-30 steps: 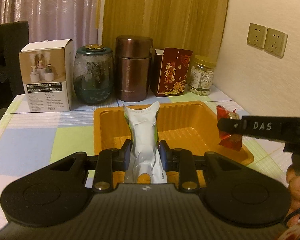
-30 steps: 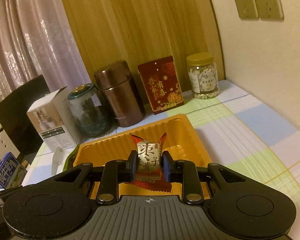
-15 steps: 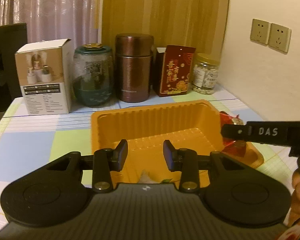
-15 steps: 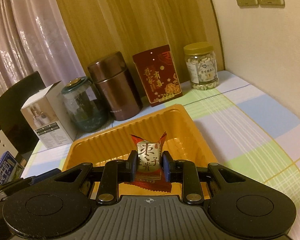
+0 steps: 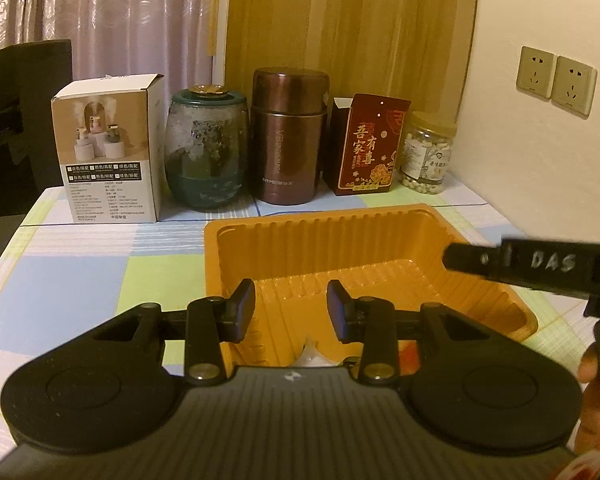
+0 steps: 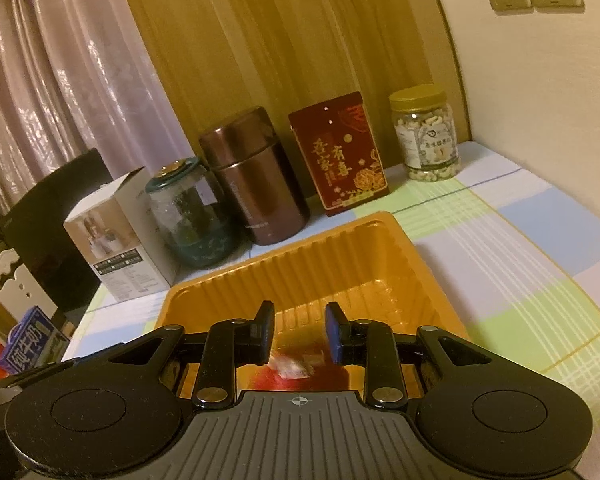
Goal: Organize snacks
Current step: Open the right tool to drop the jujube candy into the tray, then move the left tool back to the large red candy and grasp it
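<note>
An orange plastic tray (image 5: 380, 220) sits on the checked tablecloth. My left gripper (image 5: 292, 312) hovers over its near side, open, with nothing between its fingers. A white snack packet (image 5: 312, 354) lies in the tray just below it, mostly hidden by the gripper body. One of the right gripper's fingers (image 5: 500, 262) reaches in from the right over the tray rim. In the right wrist view my right gripper (image 6: 300, 332) is over the tray (image 6: 284, 248) with its jaws opening. The red wrapped candy (image 6: 292, 368) is blurred below them, free of the pads.
Along the back stand a white carton (image 5: 112, 152), a green-lidded glass jar (image 5: 206, 148), a brown canister (image 5: 288, 136), a red box (image 5: 370, 148) and a nut jar (image 5: 426, 156). The wall with sockets (image 5: 556, 78) is right. A blue milk carton (image 6: 32, 344) sits far left.
The left gripper let go of the white packet, which dropped into the tray. The right gripper, shut on the red candy until half a second ago, has spread and the candy has dropped.
</note>
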